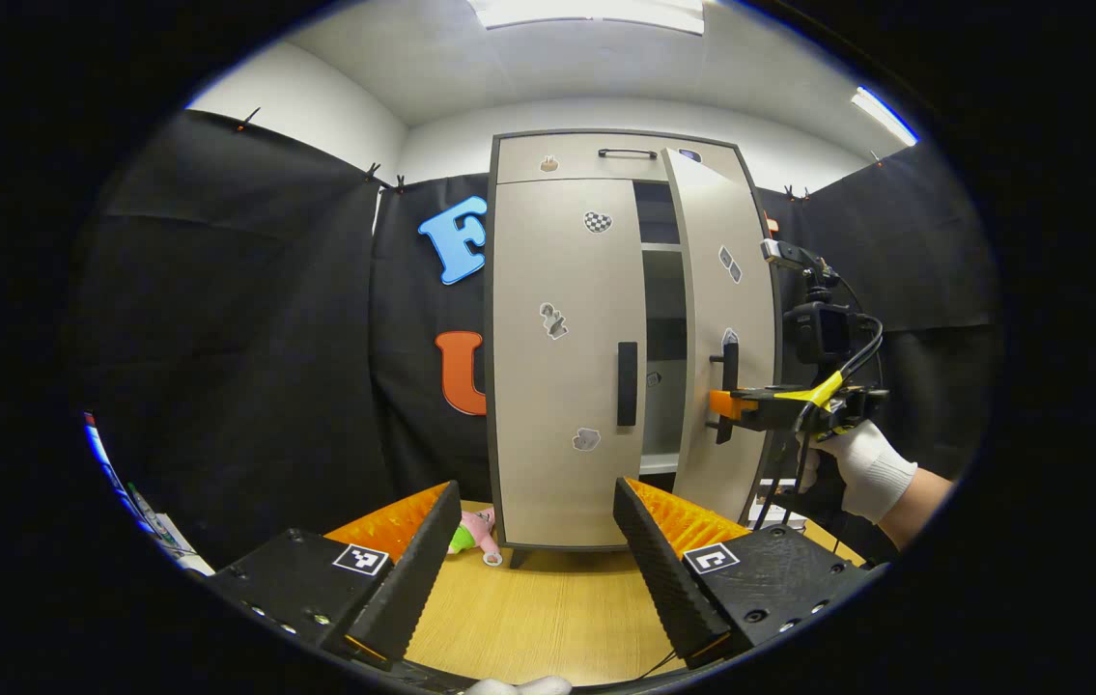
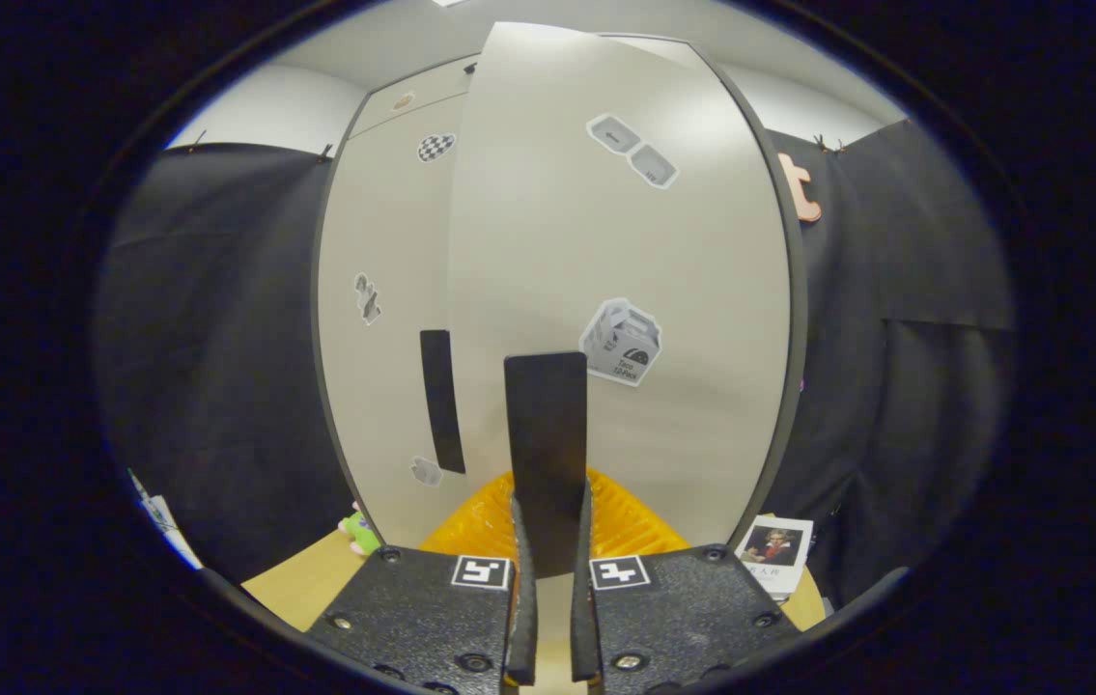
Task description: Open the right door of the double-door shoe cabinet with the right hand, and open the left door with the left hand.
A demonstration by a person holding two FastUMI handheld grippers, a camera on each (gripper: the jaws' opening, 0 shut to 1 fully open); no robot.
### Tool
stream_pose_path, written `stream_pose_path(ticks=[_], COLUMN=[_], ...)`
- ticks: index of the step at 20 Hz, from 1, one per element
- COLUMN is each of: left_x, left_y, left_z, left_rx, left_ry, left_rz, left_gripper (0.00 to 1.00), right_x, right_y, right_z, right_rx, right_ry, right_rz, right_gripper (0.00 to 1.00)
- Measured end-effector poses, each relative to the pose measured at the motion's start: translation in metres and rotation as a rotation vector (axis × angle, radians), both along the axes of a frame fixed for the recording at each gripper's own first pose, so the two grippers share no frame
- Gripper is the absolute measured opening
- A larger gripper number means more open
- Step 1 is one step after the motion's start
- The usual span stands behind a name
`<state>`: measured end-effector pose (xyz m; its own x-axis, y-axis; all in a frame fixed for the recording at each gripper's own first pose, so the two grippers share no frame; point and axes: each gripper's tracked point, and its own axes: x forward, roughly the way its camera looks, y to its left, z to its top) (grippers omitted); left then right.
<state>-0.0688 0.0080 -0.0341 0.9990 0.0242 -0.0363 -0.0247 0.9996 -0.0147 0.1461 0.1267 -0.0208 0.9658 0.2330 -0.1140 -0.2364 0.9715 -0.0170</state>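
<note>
- Our left gripper (image 1: 528, 550) sits low and close in the left gripper view, with its two black fingers spread wide apart and nothing between them.
- Under it we see the wooden table (image 1: 548, 618).
- We see the shoe cabinet (image 1: 605, 338) standing on the far part of the table, tall and grey.
- Its left door (image 1: 562, 357) is flat and closed, and its black handle (image 1: 627, 383) is not touched by anything.
- Its right door (image 1: 726, 328) is swung partly out, so we can see dark shelves in the gap between the doors.
- Our right gripper (image 1: 723, 403) is at the right door's handle (image 1: 727, 386), held by a hand (image 1: 861, 463) in a white glove.
- In the right gripper view, our right gripper (image 2: 548, 569) has its fingers pressed close on both sides of that handle (image 2: 548, 454).
- The right door (image 2: 625, 290) is very near there and has stickers on it.
- A small pink and green toy (image 1: 475, 531) lies on the table by the cabinet's left bottom corner.
- A small book (image 2: 774, 552) lies by the cabinet's right bottom corner.
</note>
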Motion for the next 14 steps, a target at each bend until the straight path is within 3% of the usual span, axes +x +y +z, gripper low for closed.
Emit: stream_pose_path(ticks=[7, 14], left_x=[-0.003, 0.001], left_y=[-0.019, -0.048], left_z=[-0.005, -0.004], left_rx=[-0.006, -0.01], left_ry=[0.01, 0.022], left_rz=[-0.047, -0.11], left_gripper=[0.95, 0.95], right_x=[-0.034, -0.062], right_y=[-0.037, -0.089], right_z=[0.0, 0.0], right_rx=[0.014, 0.007], right_ry=[0.007, 0.0], right_rz=[-0.025, -0.11], right_gripper=[0.16, 0.14])
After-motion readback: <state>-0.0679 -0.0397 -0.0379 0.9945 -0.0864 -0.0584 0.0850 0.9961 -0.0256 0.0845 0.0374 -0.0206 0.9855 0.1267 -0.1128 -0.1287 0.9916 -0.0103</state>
